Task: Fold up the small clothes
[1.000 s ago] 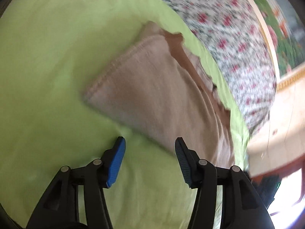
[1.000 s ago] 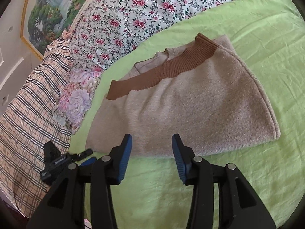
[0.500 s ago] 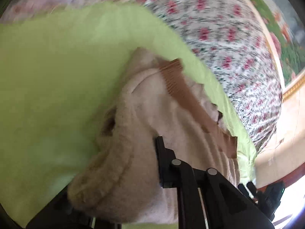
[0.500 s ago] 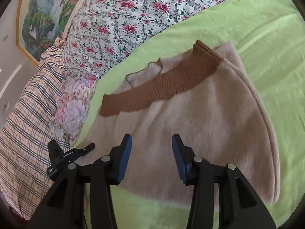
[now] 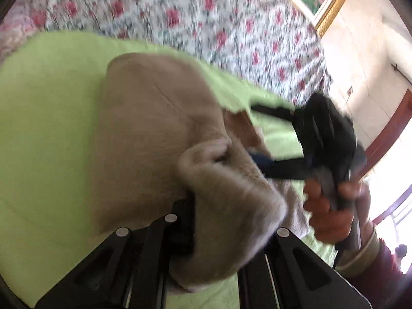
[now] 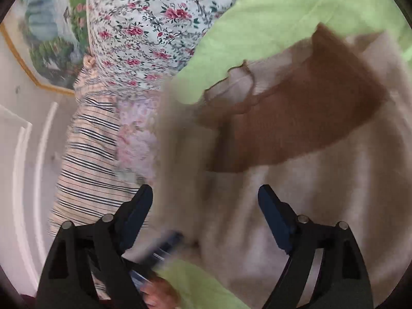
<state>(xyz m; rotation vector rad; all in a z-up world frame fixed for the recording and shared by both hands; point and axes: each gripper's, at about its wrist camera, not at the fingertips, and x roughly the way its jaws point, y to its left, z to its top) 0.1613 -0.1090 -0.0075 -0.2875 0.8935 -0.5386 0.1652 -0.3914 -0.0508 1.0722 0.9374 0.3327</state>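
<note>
A beige knit sweater (image 5: 144, 139) with a brown ribbed collar (image 6: 296, 128) lies on a lime-green sheet (image 5: 43, 128). My left gripper (image 5: 229, 221) is shut on a bunched edge of the sweater, lifted and carried over the rest of the garment; its fingertips are hidden in the cloth. My right gripper (image 6: 206, 200) is open wide over the sweater, its jaws on either side of a raised fold. It also shows in the left wrist view (image 5: 260, 159), held by a hand.
A floral quilt (image 6: 144, 25) and a striped pillow (image 6: 87, 159) lie beyond the green sheet. A framed painting (image 6: 49, 51) hangs on the wall. The left gripper (image 6: 159, 252) shows blurred low in the right wrist view.
The left gripper closed on the sweater's edge and has lifted it toward the right gripper. The right gripper has moved forward over the sweater and opened wider.
</note>
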